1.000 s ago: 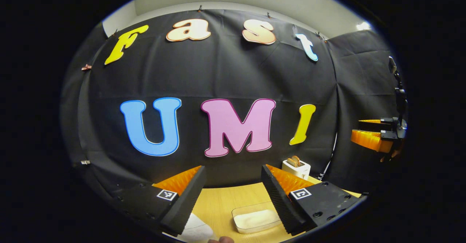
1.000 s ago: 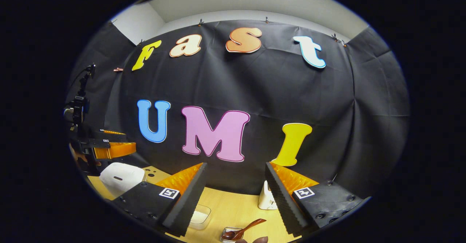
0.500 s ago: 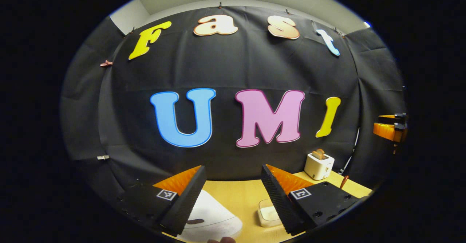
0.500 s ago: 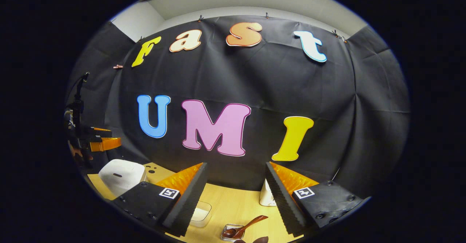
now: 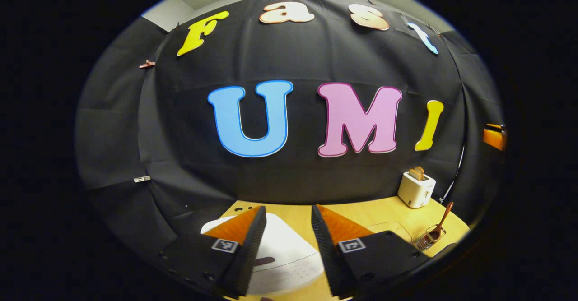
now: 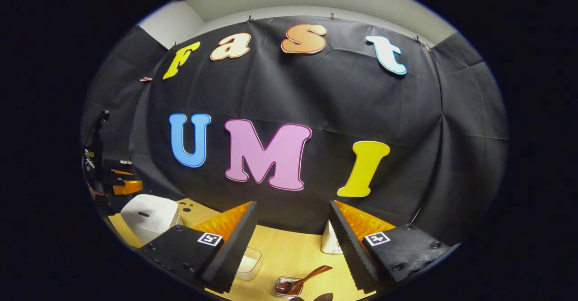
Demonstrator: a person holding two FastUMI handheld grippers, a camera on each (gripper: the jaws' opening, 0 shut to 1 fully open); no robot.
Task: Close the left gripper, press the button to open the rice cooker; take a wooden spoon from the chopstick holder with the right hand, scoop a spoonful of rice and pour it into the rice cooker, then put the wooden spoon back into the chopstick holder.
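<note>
The white rice cooker (image 5: 289,251) lies closed just beneath my left gripper (image 5: 289,217), its dark lid button (image 5: 264,261) showing between the fingers. The left jaws stand open with a narrow gap and hold nothing. The right gripper view has the cooker (image 6: 146,213) at the far left, with the left gripper (image 6: 122,184) above it. My right gripper (image 6: 293,213) hangs wide open over the table. Below it the wooden spoon (image 6: 300,283) rests in the wire chopstick holder (image 6: 286,289). A clear tub of rice (image 6: 249,261) sits beside the left finger. Spoon (image 5: 441,219) and holder (image 5: 426,241) also appear at the left gripper view's right.
A white toaster (image 5: 416,188) with bread stands at the back right of the wooden table (image 5: 361,215), and shows behind my right finger as the toaster (image 6: 328,243). The clear tub (image 5: 392,229) lies between cooker and holder. The black cloth wall closes the back.
My left gripper has swung left and tipped down, bringing the rice cooker under its fingers, and its jaws have narrowed. The right gripper has barely moved.
</note>
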